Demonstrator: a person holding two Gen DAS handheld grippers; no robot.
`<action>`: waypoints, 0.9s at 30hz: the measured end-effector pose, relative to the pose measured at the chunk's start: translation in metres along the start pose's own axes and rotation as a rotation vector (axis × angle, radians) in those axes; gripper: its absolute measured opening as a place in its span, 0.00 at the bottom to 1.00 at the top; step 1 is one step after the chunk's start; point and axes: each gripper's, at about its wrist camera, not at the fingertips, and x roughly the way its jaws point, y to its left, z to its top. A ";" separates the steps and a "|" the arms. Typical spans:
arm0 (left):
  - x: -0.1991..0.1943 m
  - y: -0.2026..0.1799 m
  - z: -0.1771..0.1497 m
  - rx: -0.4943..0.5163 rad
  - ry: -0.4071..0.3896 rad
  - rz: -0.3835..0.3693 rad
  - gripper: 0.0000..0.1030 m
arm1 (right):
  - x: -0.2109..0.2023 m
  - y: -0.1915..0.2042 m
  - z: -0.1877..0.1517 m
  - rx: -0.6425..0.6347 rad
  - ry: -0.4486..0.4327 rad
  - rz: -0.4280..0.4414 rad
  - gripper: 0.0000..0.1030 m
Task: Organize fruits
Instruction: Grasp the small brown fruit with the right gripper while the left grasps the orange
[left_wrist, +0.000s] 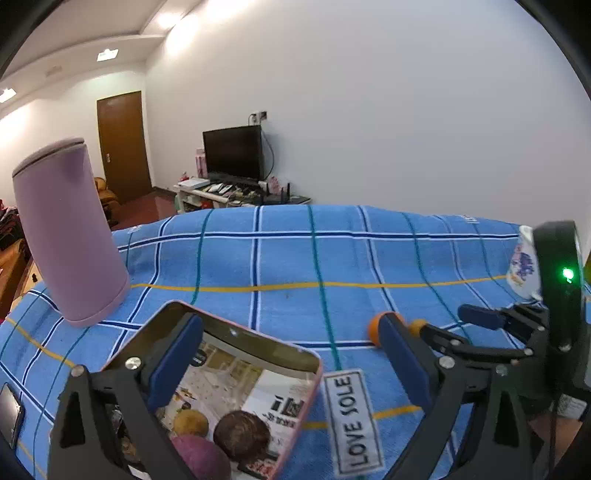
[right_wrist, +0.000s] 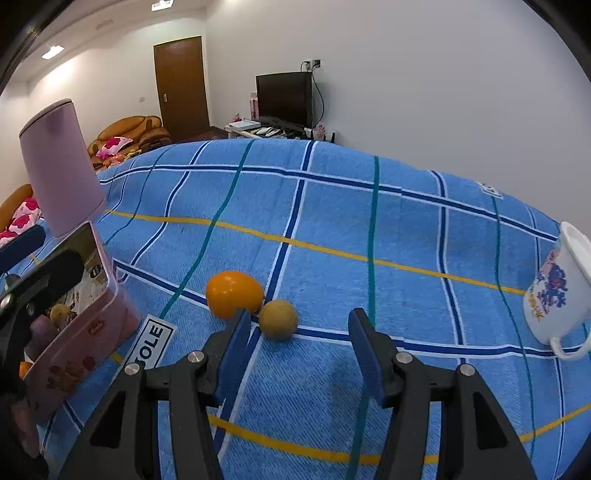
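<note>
1. Bench (right_wrist: 332, 221) wore a blue plaid cloth; white walls, door (right_wrist: 183, 86), TV (right_wrist: 284, 98) behind.
2. Orange (right_wrist: 233, 293) touched a yellowish fruit (right_wrist: 278, 319) mid-cloth; more fruit lay in the pink box (left_wrist: 229, 398).
3. Left hand-held gripper (left_wrist: 291, 369) was wide apart and empty over the box; right hand-held gripper (right_wrist: 301, 354) was apart, empty.

Both my wrist views are bright and evenly lit by ceiling lights (left_wrist: 107, 54) that blow out into white glare on the wall (left_wrist: 369, 92). Shadows on the blue cloth (right_wrist: 332, 221) are soft and faint. The fisheye bends the cloth's stripes and darkens the corners. Things near the lens go slightly soft; a green lamp (left_wrist: 567, 274) flares.
</note>
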 end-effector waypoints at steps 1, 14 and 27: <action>0.003 0.003 0.002 -0.005 0.008 0.006 0.95 | 0.002 0.000 0.001 0.003 0.006 0.003 0.55; 0.026 -0.020 0.009 -0.016 0.080 -0.084 0.95 | 0.008 -0.006 -0.002 0.020 0.023 0.051 0.25; 0.046 -0.028 0.013 -0.039 0.093 -0.096 0.95 | 0.027 -0.010 0.004 0.042 0.082 0.176 0.27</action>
